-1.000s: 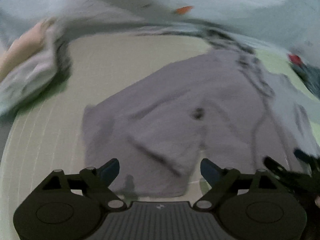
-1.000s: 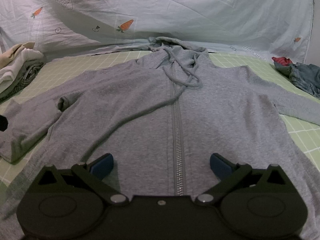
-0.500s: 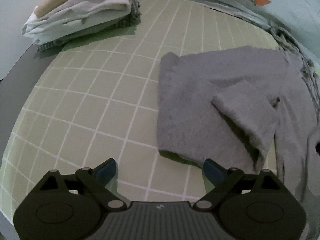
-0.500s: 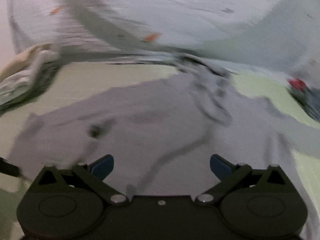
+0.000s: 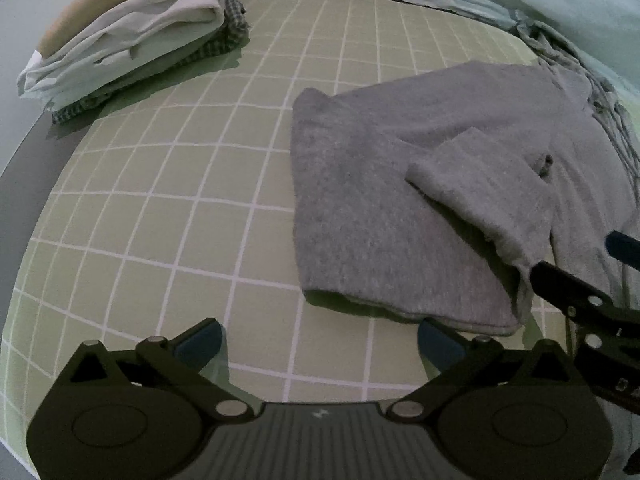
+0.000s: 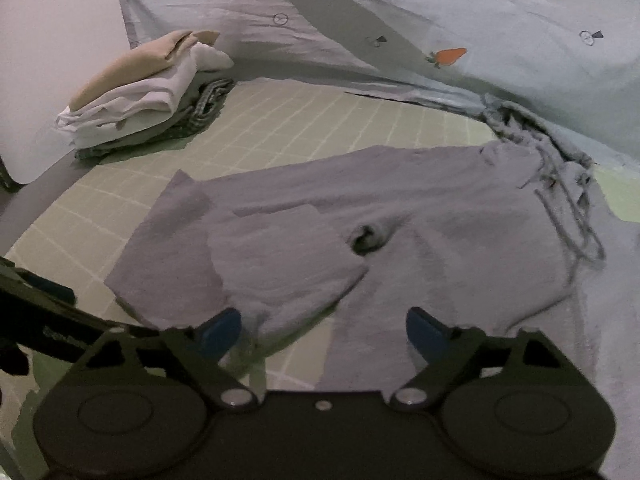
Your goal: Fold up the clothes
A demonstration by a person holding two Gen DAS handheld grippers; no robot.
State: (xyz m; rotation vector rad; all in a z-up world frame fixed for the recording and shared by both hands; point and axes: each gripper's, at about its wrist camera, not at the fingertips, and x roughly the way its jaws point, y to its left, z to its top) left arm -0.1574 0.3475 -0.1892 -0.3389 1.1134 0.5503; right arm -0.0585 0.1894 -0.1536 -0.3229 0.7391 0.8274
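Observation:
A grey zip hoodie (image 6: 440, 248) lies flat on the green grid mat (image 5: 180, 208). Its left sleeve (image 5: 380, 216) is folded back over itself, with the cuff (image 5: 480, 200) on top. My left gripper (image 5: 318, 340) hangs over bare mat just short of the sleeve's near edge; its jaws are opening with nothing between them. My right gripper (image 6: 322, 332) hovers low over the sleeve and hoodie front. Its jaws are closing with grey cloth below them, and the pads are not pressing on it. One of the right gripper's fingers (image 5: 568, 288) shows at the left view's right edge.
A stack of folded clothes (image 6: 148, 92) sits at the mat's far left corner. A pale sheet with carrot prints (image 6: 448, 56) hangs behind the mat. The hood and its drawstrings (image 6: 560, 168) bunch at the far right. Bare mat lies left of the sleeve.
Both views have swung left from the hoodie's front to its folded left sleeve. My left gripper now sits over bare mat, opened a little wider. The right jaws have narrowed slightly.

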